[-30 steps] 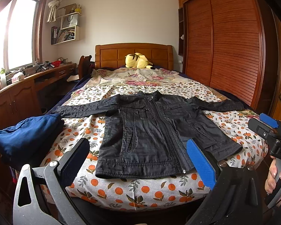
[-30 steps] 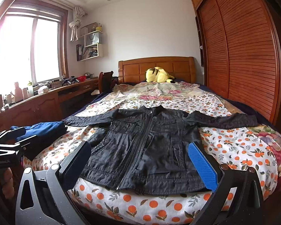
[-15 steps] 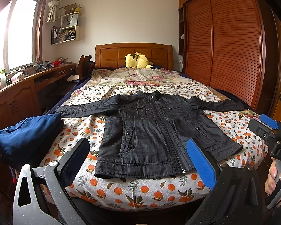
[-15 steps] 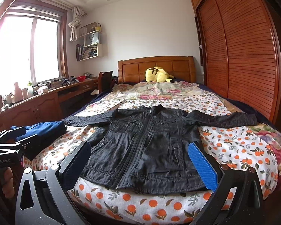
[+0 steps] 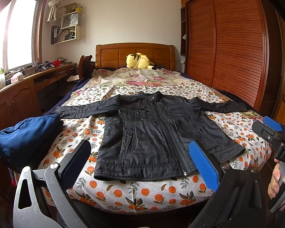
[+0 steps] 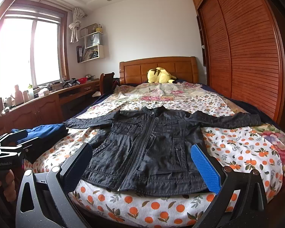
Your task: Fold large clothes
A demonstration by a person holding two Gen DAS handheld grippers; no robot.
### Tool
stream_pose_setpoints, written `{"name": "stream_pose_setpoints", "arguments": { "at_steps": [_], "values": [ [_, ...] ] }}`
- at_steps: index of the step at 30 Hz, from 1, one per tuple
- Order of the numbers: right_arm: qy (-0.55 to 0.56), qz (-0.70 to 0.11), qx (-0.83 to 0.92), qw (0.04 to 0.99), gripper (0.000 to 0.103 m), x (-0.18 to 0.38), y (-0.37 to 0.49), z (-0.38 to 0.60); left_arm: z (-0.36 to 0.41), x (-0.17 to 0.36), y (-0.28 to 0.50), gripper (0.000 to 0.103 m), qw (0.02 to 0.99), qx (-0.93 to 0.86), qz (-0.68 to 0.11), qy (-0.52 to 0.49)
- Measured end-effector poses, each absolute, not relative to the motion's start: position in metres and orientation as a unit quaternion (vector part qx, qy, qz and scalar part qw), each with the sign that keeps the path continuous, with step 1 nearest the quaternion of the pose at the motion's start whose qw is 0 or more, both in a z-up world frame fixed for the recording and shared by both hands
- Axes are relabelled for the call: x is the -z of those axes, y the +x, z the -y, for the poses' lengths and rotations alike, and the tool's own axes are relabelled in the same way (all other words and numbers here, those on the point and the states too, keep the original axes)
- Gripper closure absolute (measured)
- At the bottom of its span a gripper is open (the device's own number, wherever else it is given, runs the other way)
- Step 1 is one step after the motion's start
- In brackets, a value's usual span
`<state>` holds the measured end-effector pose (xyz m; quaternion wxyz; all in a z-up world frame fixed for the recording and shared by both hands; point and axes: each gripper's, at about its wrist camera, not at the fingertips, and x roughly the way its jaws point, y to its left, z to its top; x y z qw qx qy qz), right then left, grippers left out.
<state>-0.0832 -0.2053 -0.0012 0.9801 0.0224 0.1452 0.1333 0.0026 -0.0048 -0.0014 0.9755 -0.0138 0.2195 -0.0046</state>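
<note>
A black zip-up jacket (image 5: 152, 133) lies flat, front up and zipped, on the orange-print bedspread (image 5: 146, 191), sleeves spread to both sides, hem toward me. It also shows in the right wrist view (image 6: 150, 148). My left gripper (image 5: 140, 161) is open and empty, held before the bed's foot, in front of the hem. My right gripper (image 6: 142, 163) is open and empty, also short of the hem. Each gripper shows at the edge of the other's view: the right one (image 5: 273, 133), the left one (image 6: 7, 148).
A folded blue garment (image 5: 22, 138) lies at the bed's left near corner. A yellow plush toy (image 5: 138, 60) sits by the headboard. A wooden desk (image 5: 19, 87) runs along the left wall. A wooden wardrobe (image 5: 228, 43) lines the right wall.
Both grippers have edged slightly; the jacket sits a touch lower in the views. Nothing was grasped or moved on the bed.
</note>
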Motion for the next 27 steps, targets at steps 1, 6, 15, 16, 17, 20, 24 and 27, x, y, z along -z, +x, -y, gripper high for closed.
{"name": "stream_pose_setpoints", "arguments": {
  "at_steps": [1, 6, 15, 16, 17, 20, 24, 27],
  "values": [
    [0.023, -0.145, -0.133, 0.980, 0.000, 0.0015, -0.0838, 0.2054, 0.0054, 0.0017, 0.0028, 0.000, 0.975, 0.005, -0.220, -0.013],
    [0.023, -0.146, -0.134, 0.980, 0.000, 0.0016, -0.0854, 0.2051, 0.0057, 0.0019, 0.0030, 0.000, 0.976, 0.004, -0.220, -0.013],
    [0.023, -0.146, -0.133, 0.980, 0.000, 0.0024, -0.0844, 0.2051, 0.0057, 0.0026, 0.0030, 0.000, 0.975, 0.004, -0.220, -0.013],
    [0.024, -0.146, -0.133, 0.980, 0.000, 0.0023, -0.0845, 0.2050, 0.0058, 0.0033, 0.0031, 0.000, 0.975, 0.004, -0.220, -0.013],
    [0.023, -0.146, -0.133, 0.980, 0.000, 0.0022, -0.0847, 0.2050, 0.0060, 0.0037, 0.0032, 0.000, 0.975, 0.003, -0.220, -0.014],
    [0.023, -0.146, -0.133, 0.980, 0.000, 0.0024, -0.0845, 0.2049, 0.0050, 0.0047, 0.0034, 0.000, 0.975, 0.004, -0.220, -0.012],
    [0.025, -0.147, -0.133, 0.980, 0.000, 0.0024, -0.0847, 0.2057, 0.0045, 0.0060, 0.0034, 0.000, 0.976, 0.004, -0.219, -0.013],
    [0.025, -0.146, -0.133, 0.980, 0.000, 0.0020, -0.0848, 0.2063, 0.0044, 0.0060, 0.0034, 0.000, 0.975, 0.004, -0.220, -0.013]
  ]
}}
